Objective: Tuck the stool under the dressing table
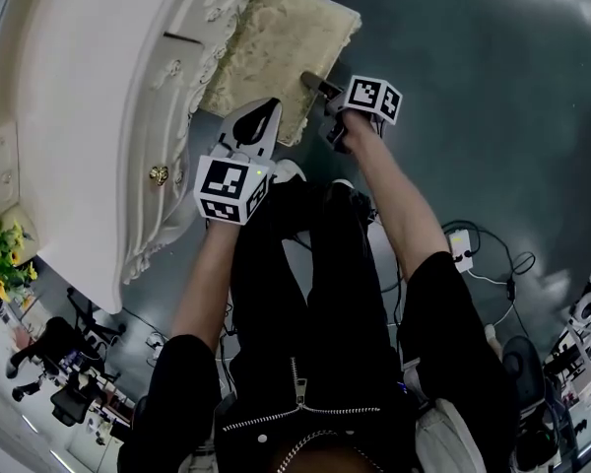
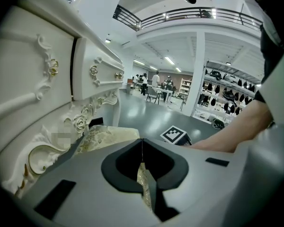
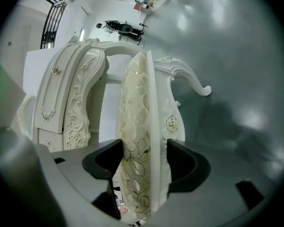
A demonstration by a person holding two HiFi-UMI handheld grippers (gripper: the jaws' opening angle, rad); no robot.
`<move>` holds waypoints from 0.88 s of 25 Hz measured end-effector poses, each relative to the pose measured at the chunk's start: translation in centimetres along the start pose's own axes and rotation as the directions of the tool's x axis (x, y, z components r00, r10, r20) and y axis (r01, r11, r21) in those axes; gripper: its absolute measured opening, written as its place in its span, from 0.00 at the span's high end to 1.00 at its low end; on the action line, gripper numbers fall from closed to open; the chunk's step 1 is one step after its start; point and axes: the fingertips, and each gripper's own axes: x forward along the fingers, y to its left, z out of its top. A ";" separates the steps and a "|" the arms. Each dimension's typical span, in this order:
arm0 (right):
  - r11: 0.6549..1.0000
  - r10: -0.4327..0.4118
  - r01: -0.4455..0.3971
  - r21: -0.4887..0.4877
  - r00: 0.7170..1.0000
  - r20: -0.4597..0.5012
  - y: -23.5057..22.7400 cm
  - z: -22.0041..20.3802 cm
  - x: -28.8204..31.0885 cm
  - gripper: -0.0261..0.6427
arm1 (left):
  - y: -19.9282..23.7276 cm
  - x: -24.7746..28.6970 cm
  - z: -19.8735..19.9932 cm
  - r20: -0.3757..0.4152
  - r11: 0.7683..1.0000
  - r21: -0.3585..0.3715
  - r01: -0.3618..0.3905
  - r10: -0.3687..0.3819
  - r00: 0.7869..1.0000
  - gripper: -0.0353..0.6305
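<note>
Stool (image 1: 276, 37) is sitting on the grey floor (image 1: 492, 87) right at the front of the white carved dressing table (image 1: 98, 106). One side is meeting the table's scrolled edge, and most of the gold-patterned cushion is showing clear of the worktop. Right hand-held gripper (image 1: 313, 82) is clamping the near seat edge, one jaw on the cushion and the other on the white frame. Left hand-held gripper (image 1: 269, 108) is resting at the cushion's near edge with its jaws together, tips meeting and cushion fabric showing behind them.
</note>
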 end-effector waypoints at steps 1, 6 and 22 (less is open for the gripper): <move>1.000 0.010 -0.010 -0.005 1.000 0.001 0.3 0.0 0.5 0.52 | 0.0 0.1 -0.1 0.001 1.000 0.003 0.000 0.000 1.000 0.91; 0.999 0.026 -0.026 -0.024 1.000 -0.016 1.4 0.0 2.8 0.53 | 0.5 0.1 -0.1 0.014 1.000 0.000 -0.008 0.008 1.000 0.91; 0.995 0.054 -0.057 -0.087 0.998 -0.030 5.3 0.9 10.9 0.53 | 1.6 -0.4 -0.3 0.049 1.000 0.012 -0.014 0.014 0.999 0.91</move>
